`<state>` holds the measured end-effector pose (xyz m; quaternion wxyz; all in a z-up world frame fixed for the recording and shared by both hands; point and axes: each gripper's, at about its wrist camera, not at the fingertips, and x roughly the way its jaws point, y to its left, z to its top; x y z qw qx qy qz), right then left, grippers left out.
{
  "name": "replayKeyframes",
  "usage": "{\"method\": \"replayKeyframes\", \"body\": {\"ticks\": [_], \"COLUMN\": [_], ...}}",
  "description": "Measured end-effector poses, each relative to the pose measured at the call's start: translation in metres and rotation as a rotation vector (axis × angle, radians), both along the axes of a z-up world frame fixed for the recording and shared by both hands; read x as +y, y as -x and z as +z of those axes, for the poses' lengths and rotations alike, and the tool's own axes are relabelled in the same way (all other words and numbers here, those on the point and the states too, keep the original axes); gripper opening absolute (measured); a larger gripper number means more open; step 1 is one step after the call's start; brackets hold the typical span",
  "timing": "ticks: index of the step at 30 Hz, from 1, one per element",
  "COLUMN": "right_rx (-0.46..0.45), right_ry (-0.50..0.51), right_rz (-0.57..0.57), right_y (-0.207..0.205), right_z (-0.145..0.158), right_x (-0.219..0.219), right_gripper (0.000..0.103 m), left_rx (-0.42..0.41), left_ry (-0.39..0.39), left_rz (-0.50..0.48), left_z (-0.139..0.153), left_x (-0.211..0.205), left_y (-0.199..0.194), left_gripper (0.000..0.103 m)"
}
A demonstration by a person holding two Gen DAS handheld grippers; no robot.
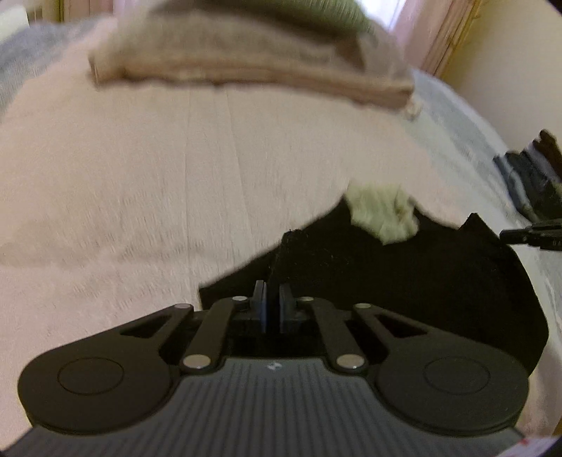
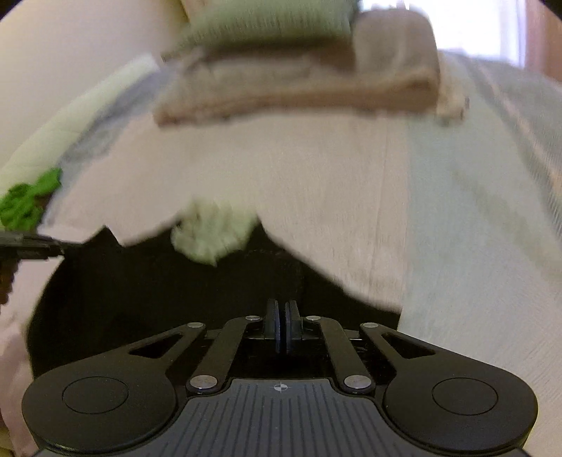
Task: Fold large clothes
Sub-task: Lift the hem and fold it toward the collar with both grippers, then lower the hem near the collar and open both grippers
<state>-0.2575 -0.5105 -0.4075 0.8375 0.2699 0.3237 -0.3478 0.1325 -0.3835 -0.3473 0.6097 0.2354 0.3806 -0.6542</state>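
A black garment (image 1: 404, 274) hangs over a pink bedspread (image 1: 140, 197), stretched between both grippers. My left gripper (image 1: 272, 291) is shut on a raised edge of the black cloth. In the right wrist view the same black garment (image 2: 158, 288) fills the lower left, and my right gripper (image 2: 282, 316) is shut on its edge. A pale green fuzzy patch (image 1: 383, 214) sits at the garment's top edge and shows again as a blurred green patch (image 2: 214, 235) from the right. The other gripper's tip (image 1: 530, 237) pokes in at the right edge.
A folded beige blanket (image 1: 246, 59) with a green pillow (image 2: 274, 24) on it lies at the far end of the bed. A grey-blue cover (image 2: 474, 175) lies to the right. A bright green cloth (image 2: 28, 200) sits at the left. Dark items (image 1: 530, 179) lie at the bed's right edge.
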Motion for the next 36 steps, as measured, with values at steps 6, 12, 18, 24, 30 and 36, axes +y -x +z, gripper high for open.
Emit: {"method": "replayKeyframes", "body": {"ticks": [6,12,18,24,30,36], "right_rx": [-0.005,-0.005,-0.010,-0.059,-0.127,-0.042], "right_ry": [-0.116,-0.240,-0.275,-0.282,-0.096,-0.024], "right_rz": [-0.087,-0.074,-0.060,-0.039,-0.080,-0.136], "right_y": [0.006,0.011,-0.006,-0.008,0.010,-0.005], "right_z": [-0.015,-0.040,-0.070,-0.074,-0.016,-0.032], "right_x": [-0.051,-0.033,-0.038,-0.044,-0.039,-0.062], "right_gripper": [0.000,0.036,0.037,0.001,0.000,0.000], "left_rx": [-0.067,-0.046,0.038,0.100,0.071,-0.005], "left_ry": [-0.021,-0.074,-0.103,-0.097,0.065,0.069], "left_rz": [0.005,0.007,0.052,0.071,0.070,0.106], "left_z": [-0.010,-0.028,-0.039,-0.042,-0.002,-0.023], "left_x": [-0.028,-0.028,-0.033,-0.040,-0.025,-0.059], "left_y": [0.008,0.005,-0.008,-0.014,-0.014,-0.013], "left_gripper": [0.004,0.005,0.005,0.002,0.002,0.002]}}
